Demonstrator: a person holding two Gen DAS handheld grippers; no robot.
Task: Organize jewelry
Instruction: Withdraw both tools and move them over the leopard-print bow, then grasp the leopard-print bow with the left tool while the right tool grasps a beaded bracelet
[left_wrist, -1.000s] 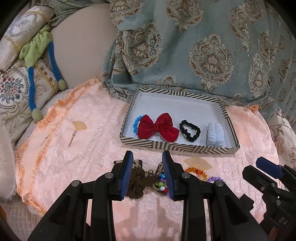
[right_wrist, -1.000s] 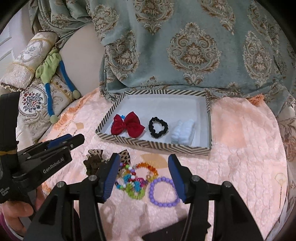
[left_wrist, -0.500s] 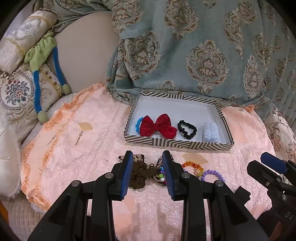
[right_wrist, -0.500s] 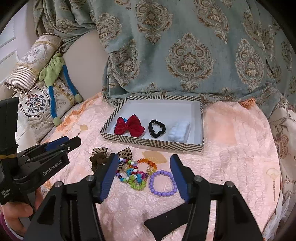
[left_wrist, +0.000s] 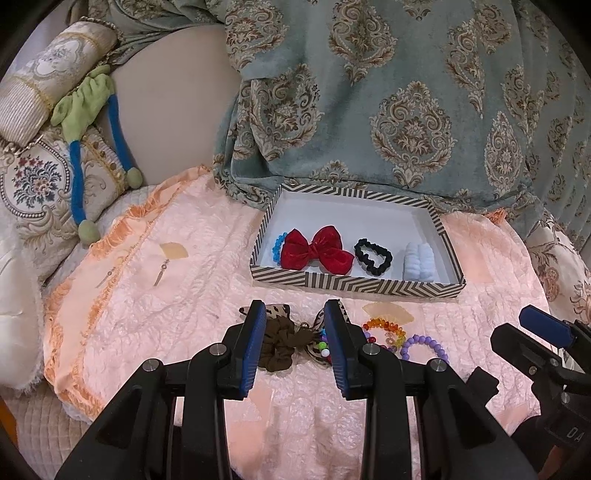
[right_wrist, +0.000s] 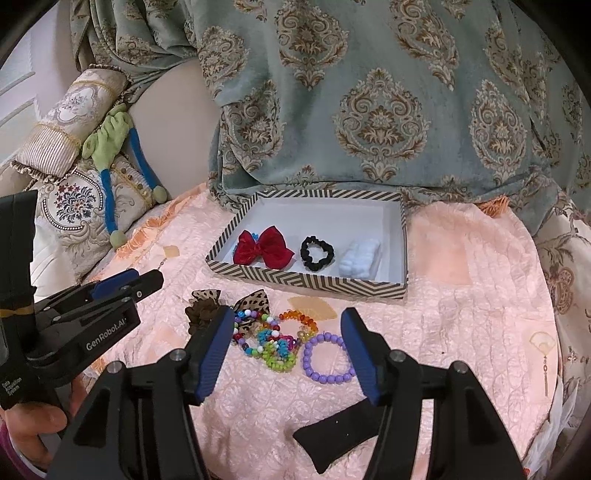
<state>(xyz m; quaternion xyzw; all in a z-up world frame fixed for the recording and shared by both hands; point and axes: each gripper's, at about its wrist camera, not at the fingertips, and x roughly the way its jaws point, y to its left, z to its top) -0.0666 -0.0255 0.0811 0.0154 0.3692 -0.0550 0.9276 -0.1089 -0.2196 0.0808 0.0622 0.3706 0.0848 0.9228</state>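
A striped box (left_wrist: 354, 286) (right_wrist: 306, 282) on the pink bedspread holds a red bow (left_wrist: 316, 251), a blue bead bracelet (left_wrist: 277, 243), a black scrunchie (left_wrist: 373, 256) and a pale blue scrunchie (left_wrist: 417, 260). In front of it lie a brown scrunchie (left_wrist: 279, 349) (right_wrist: 201, 312), a leopard bow (right_wrist: 255, 302), several colourful bead bracelets (right_wrist: 273, 341), an orange bracelet (right_wrist: 299, 319) and a purple bracelet (right_wrist: 327, 358). My left gripper (left_wrist: 295, 328) is open above the brown scrunchie. My right gripper (right_wrist: 288, 328) is open above the bracelets. Both are empty.
A patterned teal blanket (left_wrist: 388, 103) hangs behind the box. Embroidered cushions (left_wrist: 40, 184) and a green and blue plush toy (left_wrist: 85, 110) lie at the left. The bedspread edge (left_wrist: 66, 384) drops off at the front left.
Both grippers have pulled back and up, so the box and the jewelry look smaller. Both stay open. Nothing on the bed has moved.
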